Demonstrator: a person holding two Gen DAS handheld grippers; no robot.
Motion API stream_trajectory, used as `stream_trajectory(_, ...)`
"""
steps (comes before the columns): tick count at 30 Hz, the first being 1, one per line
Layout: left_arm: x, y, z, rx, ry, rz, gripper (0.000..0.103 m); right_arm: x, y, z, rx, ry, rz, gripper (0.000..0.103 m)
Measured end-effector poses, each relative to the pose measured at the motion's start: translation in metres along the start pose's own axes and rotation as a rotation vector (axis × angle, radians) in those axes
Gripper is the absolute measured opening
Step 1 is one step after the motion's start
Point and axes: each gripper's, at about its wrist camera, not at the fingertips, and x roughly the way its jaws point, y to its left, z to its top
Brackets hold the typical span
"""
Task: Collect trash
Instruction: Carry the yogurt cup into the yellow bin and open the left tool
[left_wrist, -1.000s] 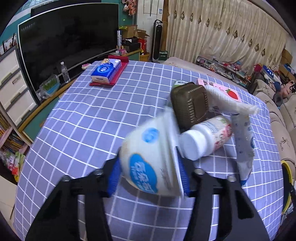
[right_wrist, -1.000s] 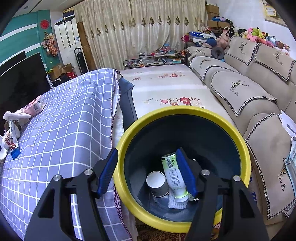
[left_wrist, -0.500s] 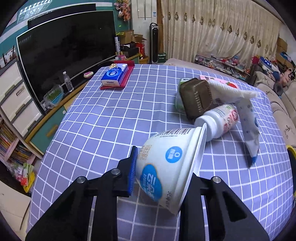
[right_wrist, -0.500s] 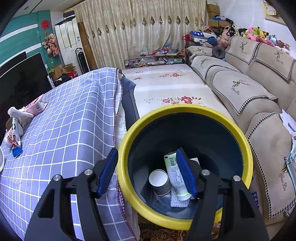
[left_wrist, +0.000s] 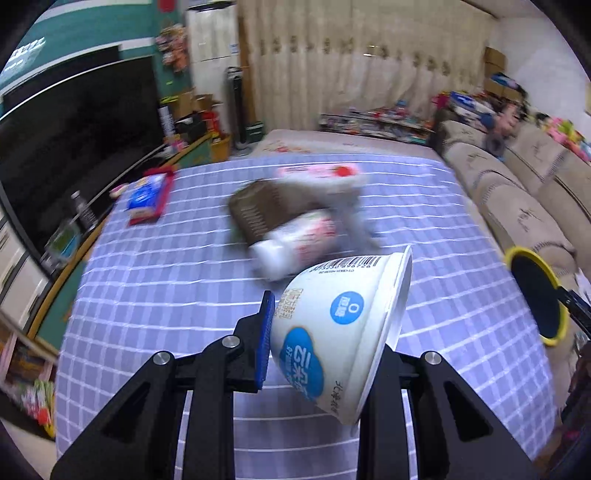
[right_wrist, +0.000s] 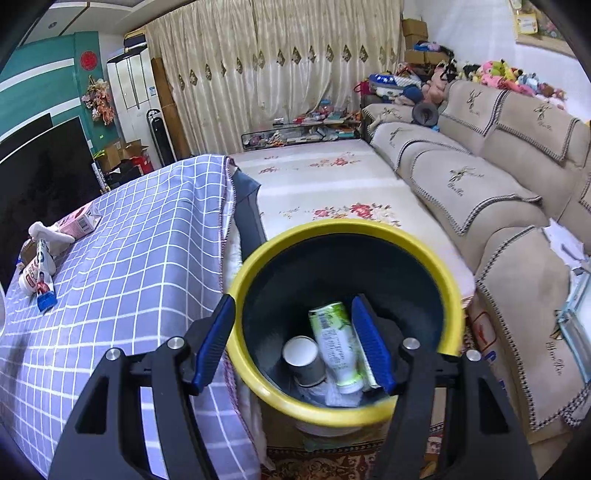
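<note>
Yogurt cup (left_wrist: 340, 328) — clamped sideways in left claw (left_wrist: 325, 343).

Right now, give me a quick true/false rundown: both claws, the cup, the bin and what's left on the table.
1. The left claw is shut on a white cup. True.
2. The cup is standing upright on the table. False: it is held tilted, its rim to the right, above the checked tablecloth.
3. The right claw holds a green bottle. False: it is open and holds nothing; the green bottle lies inside the bin.
4. The yellow-rimmed bin already holds a paper cup. True.
5. All trash is off the table. False: a white bottle and a pink carton are on it.
</note>
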Motion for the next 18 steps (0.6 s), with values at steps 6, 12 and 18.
stream_trajectory(6,0.002,-0.076,0.02,0.118,-0.004,-0.136,0.025,-0.042,-0.026,-0.007,0.025,-0.063,-0.036,0.066)
stream_trajectory(12,0.01,-0.174,0.045,0.249,-0.017,-0.26,0.025,-0.077,-0.067,-0.01,0.097,-0.109,-0.089,0.068)
stream_trajectory(18,0.027,-0.268,0.05,0.364,0.023,-0.366,0.025,-0.102,-0.099,-0.017,0.137,-0.135,-0.153,0.068)
